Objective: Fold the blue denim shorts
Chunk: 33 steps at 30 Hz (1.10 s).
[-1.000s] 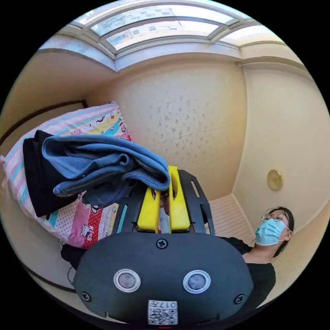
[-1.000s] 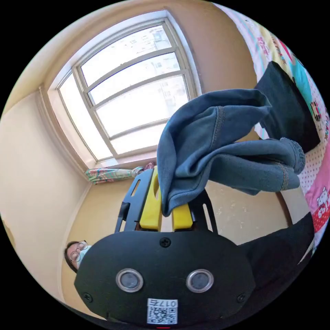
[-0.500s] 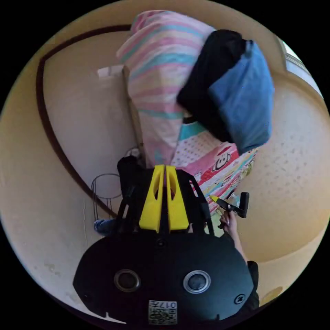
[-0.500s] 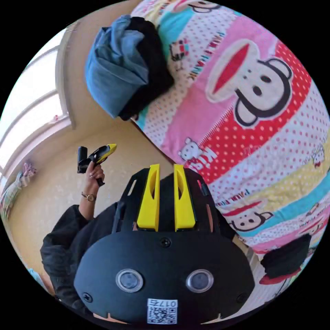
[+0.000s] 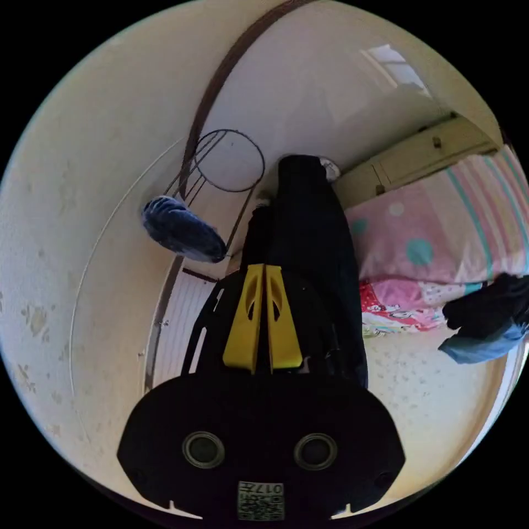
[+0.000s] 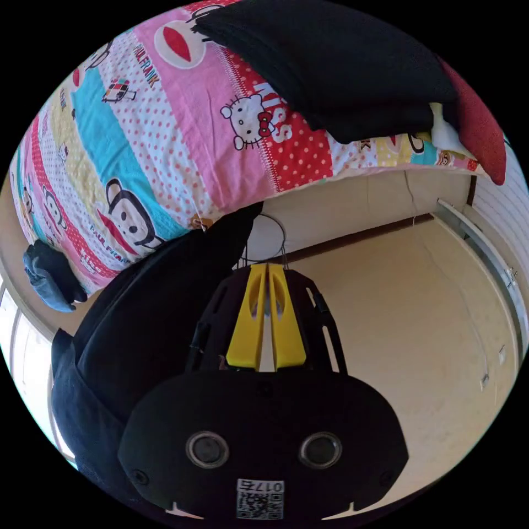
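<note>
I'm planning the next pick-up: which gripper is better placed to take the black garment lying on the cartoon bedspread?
Probably the right gripper: shut and empty, it faces the black garment on the bedspread. The left gripper points toward floor.

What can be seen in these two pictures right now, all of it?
denim shorts: one, blue, bundled on a dark garment at the bedspread's edge.
dark garment: one, black, flat on the bedspread.
bedspread: one, pink, cartoon-printed, on the bed.
red item: one, at the bed's corner.
wire stand: one, dark, on the floor.
slipper: one, dark blue, beside the stand.
left gripper: yellow jaws together, empty.
right gripper: yellow jaws together, empty.
person's clothing: black.
</note>
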Each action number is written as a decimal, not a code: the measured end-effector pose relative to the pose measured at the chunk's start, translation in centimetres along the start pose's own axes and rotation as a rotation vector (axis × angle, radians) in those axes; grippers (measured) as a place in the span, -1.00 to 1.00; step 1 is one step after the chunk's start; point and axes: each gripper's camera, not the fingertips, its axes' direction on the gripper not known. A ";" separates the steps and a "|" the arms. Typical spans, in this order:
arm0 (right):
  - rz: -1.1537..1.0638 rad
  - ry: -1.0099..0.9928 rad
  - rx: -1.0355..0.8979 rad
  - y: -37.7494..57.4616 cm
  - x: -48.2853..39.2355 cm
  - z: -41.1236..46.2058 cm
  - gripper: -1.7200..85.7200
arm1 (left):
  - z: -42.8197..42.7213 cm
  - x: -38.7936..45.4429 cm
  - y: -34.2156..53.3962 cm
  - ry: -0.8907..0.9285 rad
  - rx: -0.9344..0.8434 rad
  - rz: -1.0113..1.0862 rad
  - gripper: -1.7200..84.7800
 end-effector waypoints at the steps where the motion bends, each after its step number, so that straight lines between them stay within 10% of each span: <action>1: 0.033 -0.043 0.028 1.1 0.2 0.5 -0.95 | 0.4 3.8 -0.1 -0.106 -0.008 0.122 -0.98; 6: 0.024 -0.053 0.157 3.5 -2.9 1.5 -0.95 | 14.0 28.0 10.1 -1.466 0.269 0.917 -0.98; 8: -0.097 0.019 0.239 4.6 -4.8 1.0 -0.95 | 18.7 30.8 12.8 -1.627 0.370 1.030 -0.98; 20: -0.015 -0.194 0.535 7.8 6.8 -2.4 -0.87 | 39.4 28.1 17.5 -1.224 0.377 1.021 -0.97; 33: -0.243 -0.382 0.694 0.1 18.1 -11.0 -0.66 | 58.3 20.9 17.0 -1.517 0.379 1.164 -0.97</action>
